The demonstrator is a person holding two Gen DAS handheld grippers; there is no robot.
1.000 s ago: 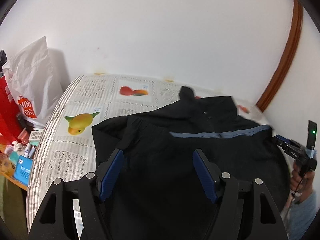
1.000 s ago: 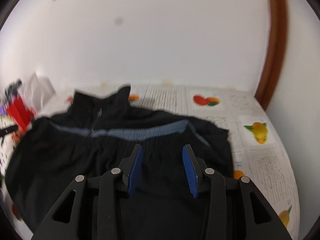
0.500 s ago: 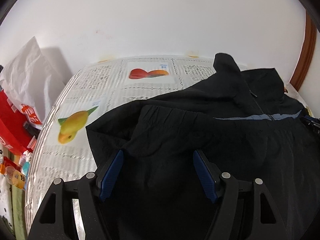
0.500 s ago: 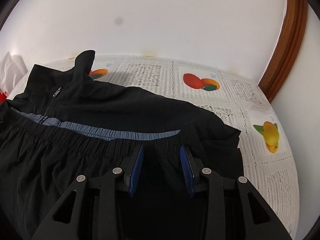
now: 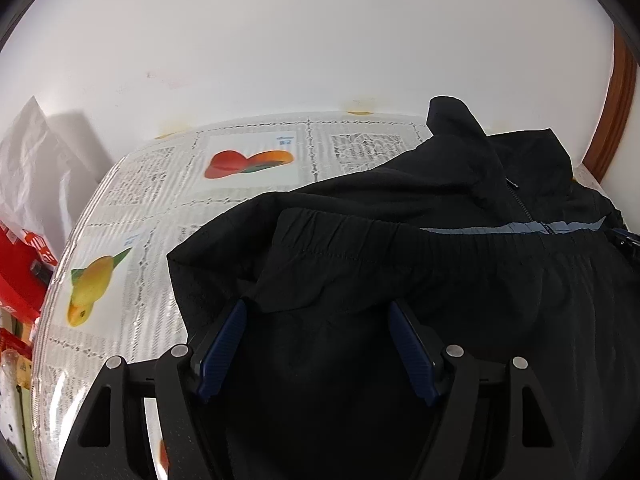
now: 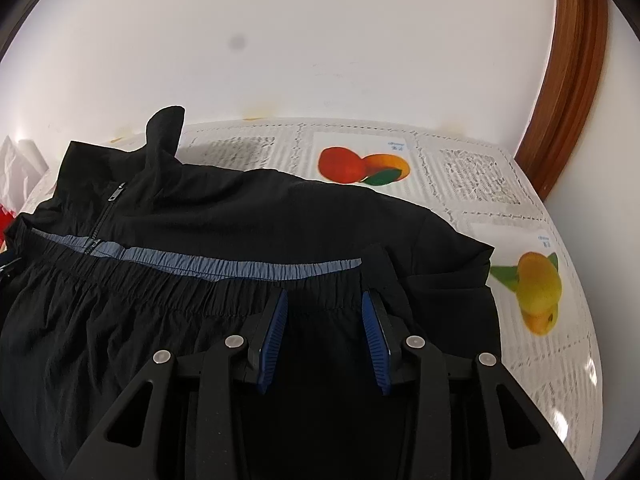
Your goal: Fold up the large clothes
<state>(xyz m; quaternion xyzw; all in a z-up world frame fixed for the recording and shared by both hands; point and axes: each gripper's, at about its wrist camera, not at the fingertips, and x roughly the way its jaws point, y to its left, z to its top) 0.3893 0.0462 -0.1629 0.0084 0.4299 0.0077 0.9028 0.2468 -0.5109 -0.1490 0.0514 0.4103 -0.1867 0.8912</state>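
Observation:
A black zip-up jacket [image 5: 400, 200] [image 6: 240, 208] lies on a table with a fruit-print cloth [image 5: 140, 240] [image 6: 472, 172]. Its lower part is folded up toward the collar [image 6: 164, 128], so the grey-blue inner band [image 6: 240, 268] along the elastic hem shows. My left gripper [image 5: 318, 306] stands wide at the fold's left corner. Black cloth is bunched between its blue pads and hides the tips. My right gripper [image 6: 325, 295] is narrower and closed on the gathered hem near the right corner.
A white wall stands close behind the table. A brown wooden frame [image 6: 568, 80] runs up at the right. A white plastic bag [image 5: 32, 168] and red boxes [image 5: 20, 272] crowd the table's left side. Bare cloth shows beyond the collar.
Both grippers have moved forward and down over the table, carrying the hem toward the collar. The jacket fills more of both views, and the other hand has left the left wrist view.

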